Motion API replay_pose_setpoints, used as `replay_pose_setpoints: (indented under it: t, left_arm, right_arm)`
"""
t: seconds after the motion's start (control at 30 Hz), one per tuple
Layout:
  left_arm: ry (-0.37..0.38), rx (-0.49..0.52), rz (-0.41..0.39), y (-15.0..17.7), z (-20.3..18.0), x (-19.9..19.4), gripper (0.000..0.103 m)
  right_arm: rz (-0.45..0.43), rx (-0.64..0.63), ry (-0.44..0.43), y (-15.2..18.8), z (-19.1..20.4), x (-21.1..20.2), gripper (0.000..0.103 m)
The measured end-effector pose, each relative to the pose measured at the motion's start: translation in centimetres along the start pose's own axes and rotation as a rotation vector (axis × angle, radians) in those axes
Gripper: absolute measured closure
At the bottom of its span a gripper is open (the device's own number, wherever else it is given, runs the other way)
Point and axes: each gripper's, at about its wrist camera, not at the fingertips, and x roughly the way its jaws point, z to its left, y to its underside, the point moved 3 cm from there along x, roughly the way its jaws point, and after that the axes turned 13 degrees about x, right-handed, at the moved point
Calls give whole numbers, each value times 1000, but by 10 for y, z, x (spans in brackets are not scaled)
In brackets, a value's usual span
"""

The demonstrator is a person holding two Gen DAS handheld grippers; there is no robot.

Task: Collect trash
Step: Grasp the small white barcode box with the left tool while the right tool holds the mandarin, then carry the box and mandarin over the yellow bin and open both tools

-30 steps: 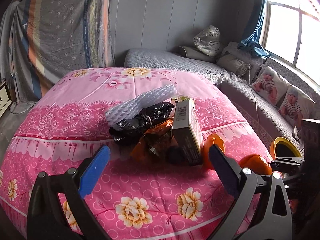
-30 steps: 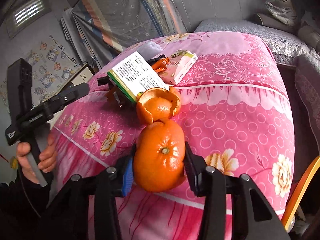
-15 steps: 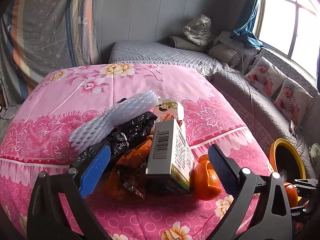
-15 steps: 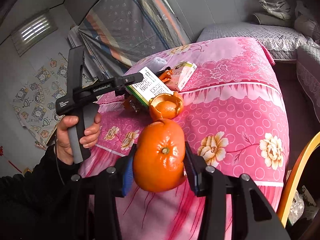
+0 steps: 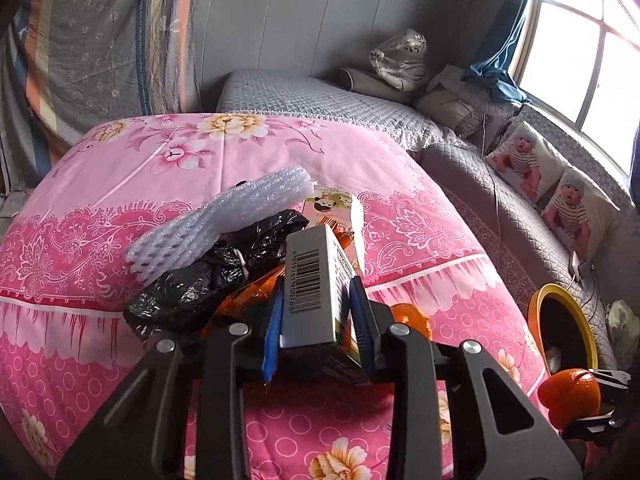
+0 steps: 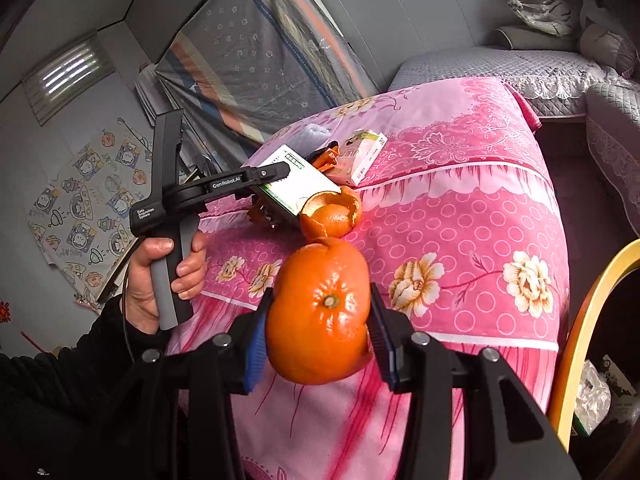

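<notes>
The left gripper (image 5: 316,320) is closing on a small box (image 5: 316,284) with a barcode on its narrow face, and the blue fingers (image 5: 273,332) sit against both of its long sides. The box lies in the pile of trash on the pink flowered cloth (image 5: 120,232) of the worktop, leaning on a black plastic bag (image 5: 208,276) and an orange wrapper (image 5: 248,298). To do this step well, I would let the fingers press fully before any lift, then raise the box straight off the pile so the bag and wrapper do not drag along, and keep it level on the way to the yellow-rimmed bin (image 5: 560,328) beside the worktop.

The right gripper (image 6: 318,336) holds an orange peel (image 6: 320,312), pinched at its sides and clear of the cloth, just beside the bin's rim (image 6: 592,320). It probably needs only a short carry over the opening.

The left wrist view shows what the other cannot: the fingers pressing the box, the white foam net (image 5: 224,220) behind the bag and a second small carton (image 5: 336,212) farther back. The right wrist view alone shows the person's hand (image 6: 164,280) on the left gripper's handle, the printed broad face of the box, another opened peel (image 6: 332,212) lying on the cloth next to it, and some wrappers already down in the bin.
</notes>
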Motion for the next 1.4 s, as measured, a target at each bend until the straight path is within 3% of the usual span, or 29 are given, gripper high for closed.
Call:
replay_pose_setpoints:
  t: [0.4, 0.6, 1.03, 1.4]
  left_arm:
    - [-58, 28, -212, 7, -12, -105, 79]
    - [-85, 45, -260, 13, -24, -142, 80]
    - [-16, 122, -287, 12, -71, -160, 79]
    - [39, 212, -324, 4, -118, -168, 79]
  right_arm:
    - [20, -11, -47, 9, 21, 0, 61]
    - [35, -35, -73, 13, 37, 1, 61]
    - [23, -29, -57, 15, 35, -2, 61]
    - [-68, 29, -2, 3, 2, -36, 61]
